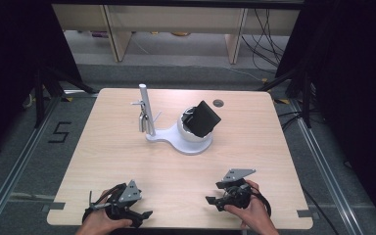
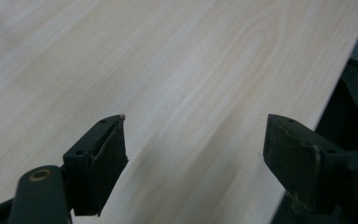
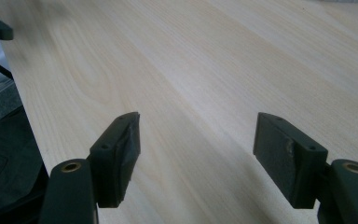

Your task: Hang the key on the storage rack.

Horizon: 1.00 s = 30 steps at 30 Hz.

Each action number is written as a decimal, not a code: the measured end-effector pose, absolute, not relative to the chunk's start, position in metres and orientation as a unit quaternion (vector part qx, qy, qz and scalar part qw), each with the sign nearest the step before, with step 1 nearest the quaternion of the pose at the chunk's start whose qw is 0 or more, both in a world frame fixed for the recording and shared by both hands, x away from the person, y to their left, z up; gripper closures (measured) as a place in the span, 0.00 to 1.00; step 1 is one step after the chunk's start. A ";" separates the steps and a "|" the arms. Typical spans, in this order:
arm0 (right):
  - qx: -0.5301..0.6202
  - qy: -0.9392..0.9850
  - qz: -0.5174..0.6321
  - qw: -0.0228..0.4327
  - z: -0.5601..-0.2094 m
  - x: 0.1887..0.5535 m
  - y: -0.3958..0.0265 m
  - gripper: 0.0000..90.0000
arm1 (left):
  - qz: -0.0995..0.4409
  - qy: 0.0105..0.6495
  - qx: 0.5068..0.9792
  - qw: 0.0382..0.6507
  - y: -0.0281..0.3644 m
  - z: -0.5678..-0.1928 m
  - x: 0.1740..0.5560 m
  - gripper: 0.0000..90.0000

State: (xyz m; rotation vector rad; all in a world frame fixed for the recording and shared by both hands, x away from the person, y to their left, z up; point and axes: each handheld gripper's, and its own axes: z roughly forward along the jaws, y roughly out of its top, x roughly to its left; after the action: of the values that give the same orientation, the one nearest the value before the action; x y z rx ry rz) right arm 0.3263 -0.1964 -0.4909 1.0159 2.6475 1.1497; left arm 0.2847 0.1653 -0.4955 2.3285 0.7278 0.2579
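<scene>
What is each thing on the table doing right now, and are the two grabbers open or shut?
Left hand-held gripper: open, nothing between its jaws, low at the table's near edge.
Right hand-held gripper: open, empty, low over the table.
Black box: tilted, resting in the white bowl.
White bowl: upright on the white stand's base.
White stand: post upright, a small metal piece hanging beside it.
Wooden table: bare around both grippers.

you get even, soft overhead light on the pale table (image 1: 176, 166), while its surroundings fall into darkness. the high view is slightly soft; both gripper views blur toward the far wood, with faint shadows.
</scene>
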 end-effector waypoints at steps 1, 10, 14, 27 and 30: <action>0.330 0.864 0.378 0.040 -0.491 0.327 -0.196 0.36 | 0.098 0.274 0.894 0.340 0.167 -0.496 0.281 0.23; 0.335 0.865 0.371 0.043 -0.488 0.325 -0.196 0.36 | 0.121 0.283 0.889 0.339 0.170 -0.498 0.266 0.23; 0.336 0.865 0.370 0.041 -0.488 0.324 -0.196 0.36 | 0.123 0.286 0.889 0.335 0.172 -0.498 0.264 0.23; 0.327 0.870 0.366 0.043 -0.491 0.325 -0.194 0.32 | 0.125 0.294 0.886 0.337 0.170 -0.503 0.265 0.23; 0.338 0.865 0.369 0.042 -0.492 0.325 -0.193 0.31 | 0.128 0.292 0.889 0.329 0.170 -0.504 0.266 0.23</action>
State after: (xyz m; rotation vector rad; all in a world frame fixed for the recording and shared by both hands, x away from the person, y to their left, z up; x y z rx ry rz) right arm 0.3251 -0.1932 -0.4921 1.0340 2.6466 1.1292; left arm 0.2660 0.1701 -0.5038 2.3267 0.7632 0.3353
